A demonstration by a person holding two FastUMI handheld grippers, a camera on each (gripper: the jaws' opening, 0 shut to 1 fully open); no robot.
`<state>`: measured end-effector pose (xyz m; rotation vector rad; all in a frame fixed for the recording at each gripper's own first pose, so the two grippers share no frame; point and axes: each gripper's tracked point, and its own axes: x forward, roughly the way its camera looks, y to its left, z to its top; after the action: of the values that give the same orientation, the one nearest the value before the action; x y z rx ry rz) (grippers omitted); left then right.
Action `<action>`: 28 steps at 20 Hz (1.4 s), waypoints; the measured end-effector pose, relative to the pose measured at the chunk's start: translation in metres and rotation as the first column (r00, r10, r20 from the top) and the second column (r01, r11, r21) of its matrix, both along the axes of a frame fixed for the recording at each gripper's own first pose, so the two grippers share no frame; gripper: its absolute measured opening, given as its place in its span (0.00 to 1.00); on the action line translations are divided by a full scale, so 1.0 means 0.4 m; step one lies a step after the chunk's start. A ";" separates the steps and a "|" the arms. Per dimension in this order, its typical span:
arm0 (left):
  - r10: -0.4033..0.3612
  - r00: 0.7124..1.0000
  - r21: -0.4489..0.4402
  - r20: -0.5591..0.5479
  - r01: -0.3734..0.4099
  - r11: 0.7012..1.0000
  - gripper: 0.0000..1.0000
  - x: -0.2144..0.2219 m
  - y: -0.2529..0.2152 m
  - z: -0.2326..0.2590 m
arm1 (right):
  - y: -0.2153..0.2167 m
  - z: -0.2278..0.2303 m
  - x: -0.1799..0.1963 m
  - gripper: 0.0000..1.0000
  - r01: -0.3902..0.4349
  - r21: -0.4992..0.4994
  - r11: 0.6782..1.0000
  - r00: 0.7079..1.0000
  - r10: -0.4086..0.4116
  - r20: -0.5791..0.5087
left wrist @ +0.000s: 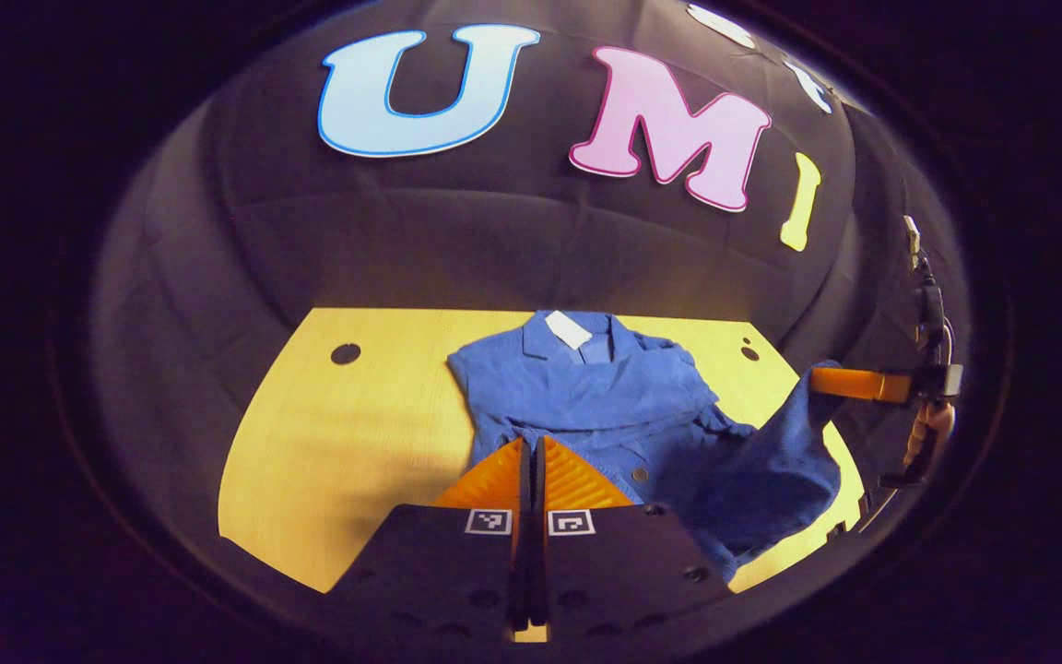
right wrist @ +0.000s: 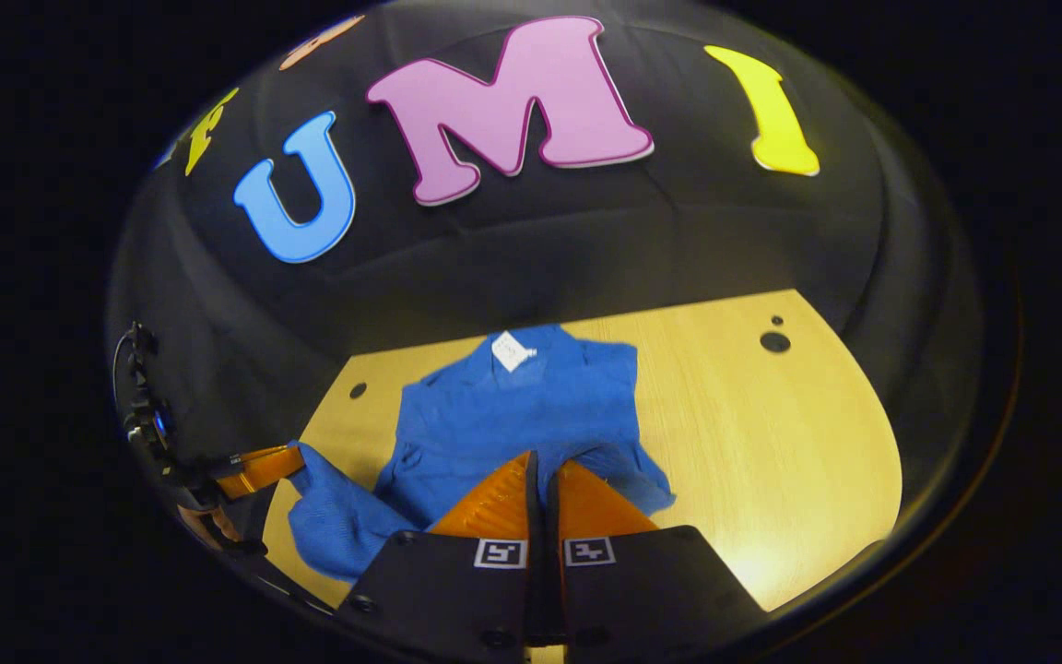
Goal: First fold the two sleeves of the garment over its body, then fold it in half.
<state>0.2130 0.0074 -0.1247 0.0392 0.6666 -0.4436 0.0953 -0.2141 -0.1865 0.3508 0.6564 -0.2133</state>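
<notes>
Now both my jaws are pinched on the blue shirt (left wrist: 586, 397), lifting its hem off the desk (left wrist: 356, 433) to fold it in half.

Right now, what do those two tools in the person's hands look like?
Each is a dark, blocky body with two ridged, wedge-shaped fingers. On the left gripper and the right gripper, each finger's base carries a small square black-and-white marker. Seen farther off, the right gripper has thin cables running along its handle.
</notes>
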 end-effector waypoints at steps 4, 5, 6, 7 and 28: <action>0.003 0.987 0.016 0.162 -0.006 1.000 0.00 0.284 -0.029 0.034 | -0.122 -0.002 0.264 0.01 0.062 -0.038 0.997 0.995 -0.058 0.085; 0.008 0.981 0.013 0.196 -0.010 1.000 0.00 0.354 -0.042 0.034 | -0.157 -0.025 0.311 0.01 0.082 -0.059 0.995 0.992 -0.076 0.098; 0.009 0.972 0.013 0.233 -0.013 1.000 0.00 0.424 -0.052 0.025 | -0.189 -0.051 0.355 0.00 0.097 -0.084 0.992 0.991 -0.088 0.104; 0.021 0.959 0.019 0.283 -0.027 0.999 0.00 0.497 -0.060 0.017 | -0.222 -0.086 0.397 0.00 0.122 -0.111 0.986 0.987 -0.109 0.119; 0.111 0.919 -0.113 0.377 -0.073 0.991 0.87 0.369 -0.133 0.044 | -0.179 -0.035 0.287 0.99 0.163 -0.417 0.894 0.965 -0.057 0.255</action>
<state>0.3607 -0.0456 -0.1070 0.0017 0.2585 -0.3634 0.2100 -0.2856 -0.2006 -0.0217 0.3364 -0.4129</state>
